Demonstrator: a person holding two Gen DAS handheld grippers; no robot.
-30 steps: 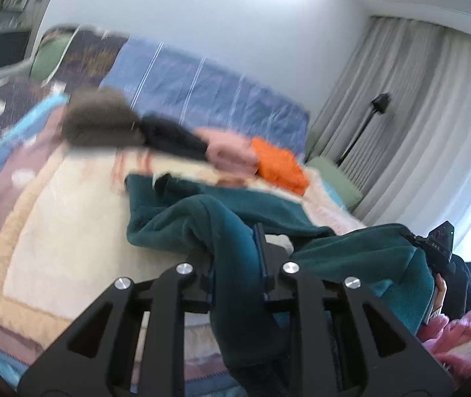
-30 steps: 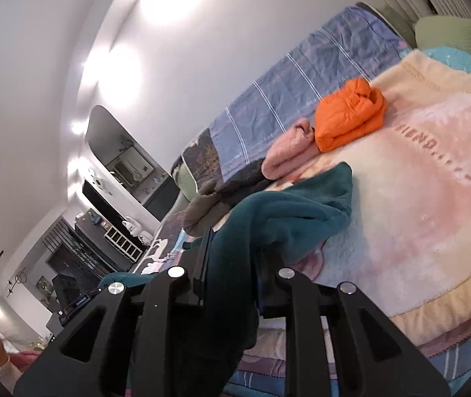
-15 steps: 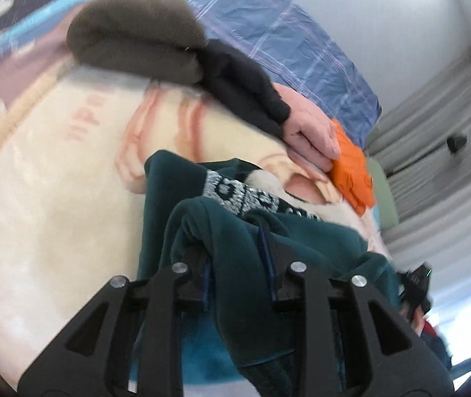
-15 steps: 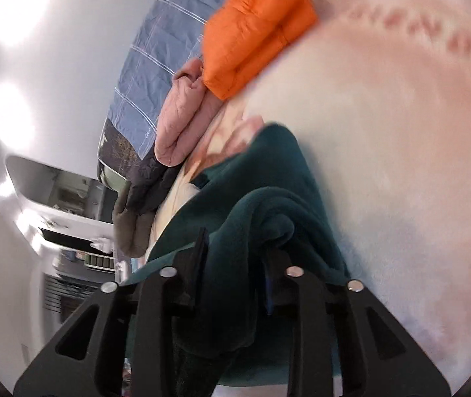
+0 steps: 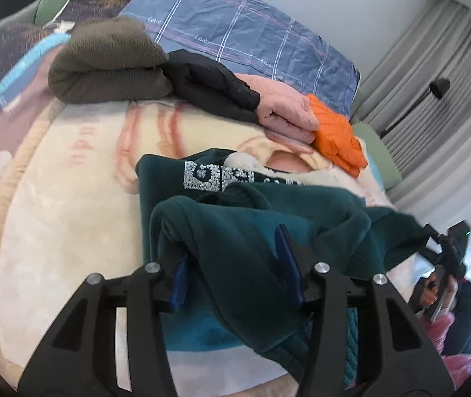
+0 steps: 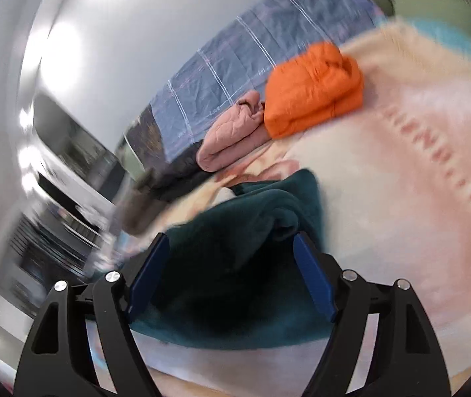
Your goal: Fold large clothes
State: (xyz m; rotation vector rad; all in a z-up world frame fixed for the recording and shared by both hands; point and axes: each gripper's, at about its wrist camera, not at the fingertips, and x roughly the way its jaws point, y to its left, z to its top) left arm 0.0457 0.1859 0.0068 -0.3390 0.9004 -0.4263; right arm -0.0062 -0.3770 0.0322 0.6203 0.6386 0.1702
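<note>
A dark teal fleece sweatshirt [image 5: 268,205] with white printed lettering [image 5: 209,175] lies bunched on the cream and pink blanket [image 5: 70,198]. My left gripper [image 5: 232,258] is over its near edge. Its jaws are opening, and a fold of teal cloth hangs loose between them and over the left finger. In the right wrist view the same sweatshirt [image 6: 252,225] lies under and between my right gripper [image 6: 232,241]. Those jaws are also opening, and the blue pads stand wide and clear of the cloth. In the left wrist view the right gripper [image 5: 447,254] shows at the far right.
Folded clothes line the back of the bed: an olive fleece [image 5: 106,63], a black jacket [image 5: 209,79], a pink piece [image 5: 285,109] and an orange jacket [image 5: 334,132]. Behind them lies a blue checked cover [image 5: 252,36]. Grey curtains [image 5: 434,49] and a floor lamp [image 5: 439,86] stand to the right.
Both grippers moved forward and down over the bed with the teal sweatshirt, laying it on the blanket. Both sets of jaws went from shut on the cloth to apart.
</note>
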